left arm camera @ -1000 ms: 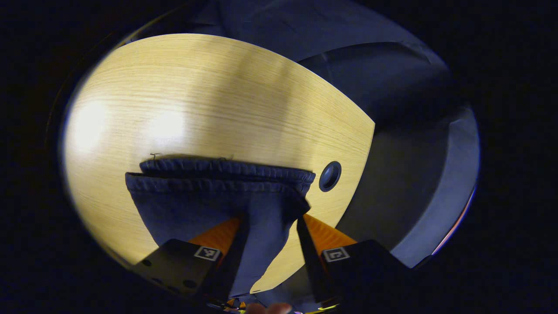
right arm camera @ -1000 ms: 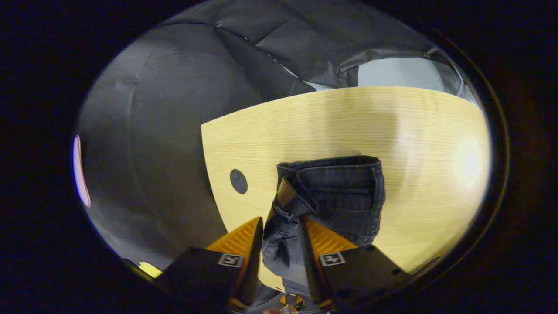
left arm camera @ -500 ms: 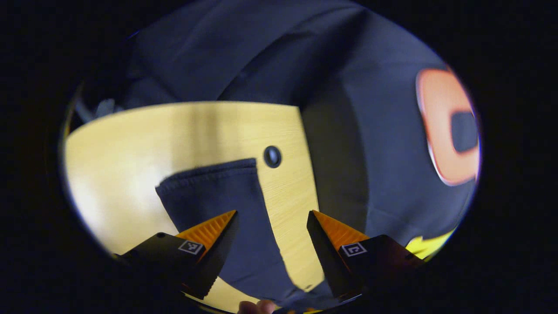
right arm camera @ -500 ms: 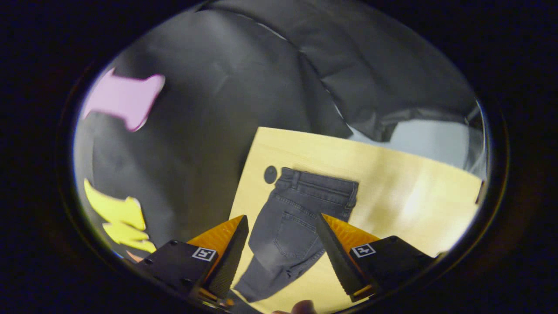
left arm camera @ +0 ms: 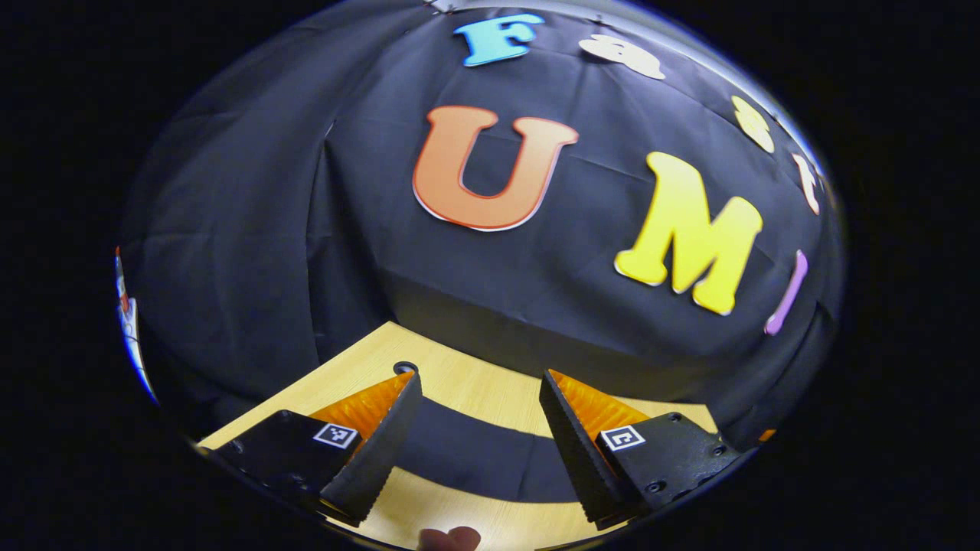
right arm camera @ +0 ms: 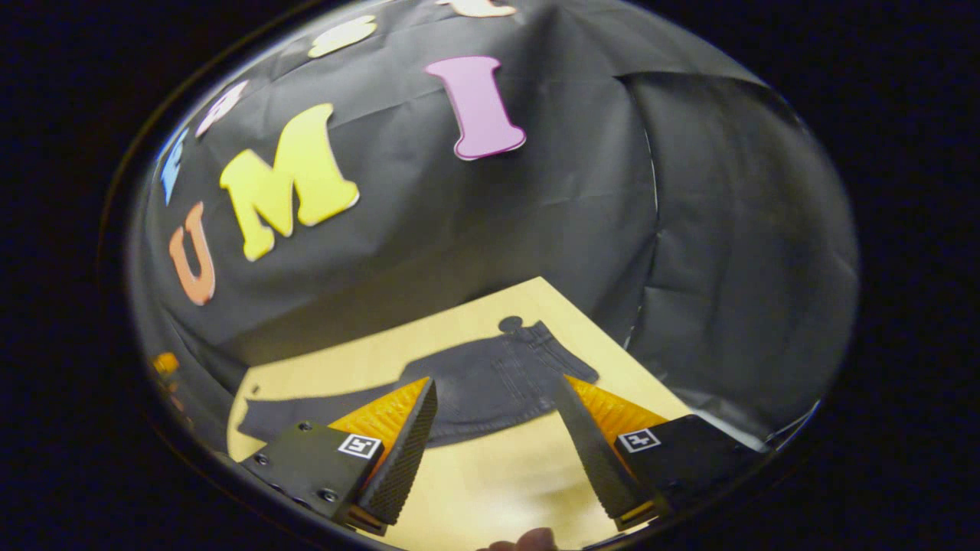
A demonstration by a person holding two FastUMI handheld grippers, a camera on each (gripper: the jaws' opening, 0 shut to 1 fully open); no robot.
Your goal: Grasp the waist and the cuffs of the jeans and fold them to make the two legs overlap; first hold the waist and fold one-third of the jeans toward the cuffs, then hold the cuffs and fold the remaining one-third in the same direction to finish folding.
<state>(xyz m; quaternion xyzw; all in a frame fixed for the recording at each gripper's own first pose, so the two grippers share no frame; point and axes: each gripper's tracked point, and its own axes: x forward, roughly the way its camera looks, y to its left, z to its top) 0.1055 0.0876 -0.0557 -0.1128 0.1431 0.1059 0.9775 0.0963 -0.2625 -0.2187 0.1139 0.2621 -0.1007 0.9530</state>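
Observation:
The dark grey jeans (right arm camera: 490, 383) lie flat in a long strip on the wooden table (right arm camera: 490, 474), one leg on top of the other. Their waist (right arm camera: 563, 352) is at the right end by the table corner, and the cuffs (right arm camera: 253, 421) are at the left end. My right gripper (right arm camera: 496, 381) hovers open above and in front of them, holding nothing. In the left gripper view a dark band of the jeans (left arm camera: 475, 451) crosses the table (left arm camera: 360, 356) between the fingers. My left gripper (left arm camera: 479, 379) is open above it and apart from the cloth.
A round cable hole (right arm camera: 510, 324) sits in the table just beyond the waist, and a matching hole (left arm camera: 405, 367) lies by the left finger. The black cloth wall stands right behind the table's far edge. A person's fingertip (right arm camera: 528, 539) shows at the bottom.
A second ago the left gripper was shut on the cuffs and the right on the waist. Both have let go, opened, drawn back and tilted up; the jeans now lie flat.

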